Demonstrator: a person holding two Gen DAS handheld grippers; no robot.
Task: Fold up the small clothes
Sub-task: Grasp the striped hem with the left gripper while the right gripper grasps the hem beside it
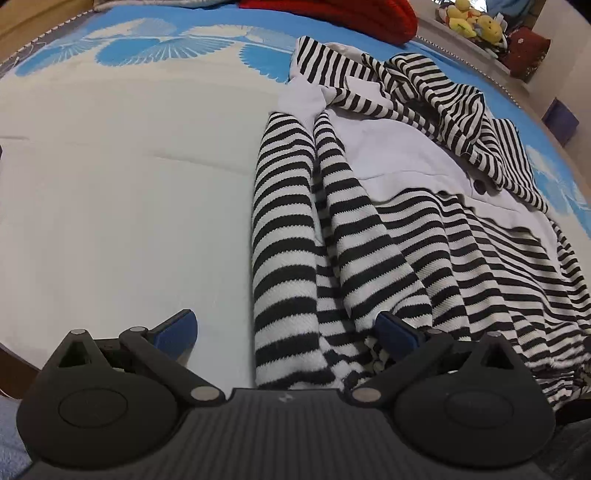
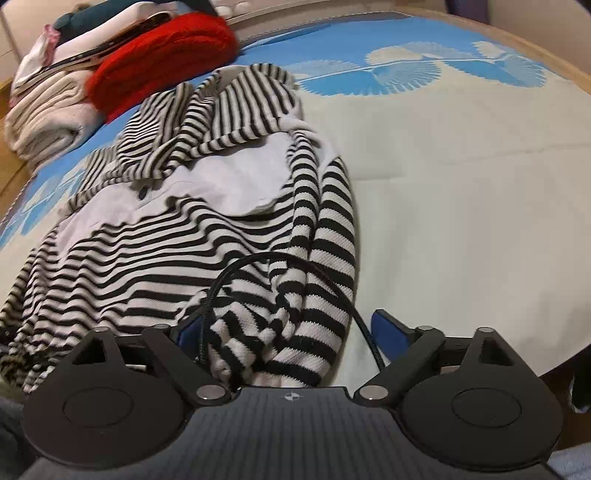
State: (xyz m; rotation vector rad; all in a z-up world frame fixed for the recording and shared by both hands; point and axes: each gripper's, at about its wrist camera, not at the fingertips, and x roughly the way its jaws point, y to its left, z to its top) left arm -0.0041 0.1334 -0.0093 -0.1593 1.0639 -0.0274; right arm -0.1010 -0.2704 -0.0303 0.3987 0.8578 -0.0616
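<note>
A black-and-white striped top (image 1: pixel 406 251) with a pale lilac front panel and a dark button lies crumpled on the bed sheet (image 1: pixel 110 192). Its two long sleeves (image 1: pixel 284 229) run side by side toward the camera. My left gripper (image 1: pixel 288 328) is open just above the sleeve ends, with its left pad over bare sheet and its right pad at the cloth's edge. In the right wrist view the same top (image 2: pixel 155 251) lies left of centre, and the sleeve cuffs (image 2: pixel 317 332) sit between the wide-open pads of my right gripper (image 2: pixel 290 328). Neither gripper presses on the cloth.
A red knitted item (image 2: pixel 166 48) and a stack of folded cream clothes (image 2: pixel 48 114) lie at the far end of the bed. Plush toys (image 1: pixel 472 22) sit on a shelf beyond. A black cable (image 2: pixel 229 273) loops over the sleeves. Bare white sheet (image 2: pixel 461 184) stretches beside the top.
</note>
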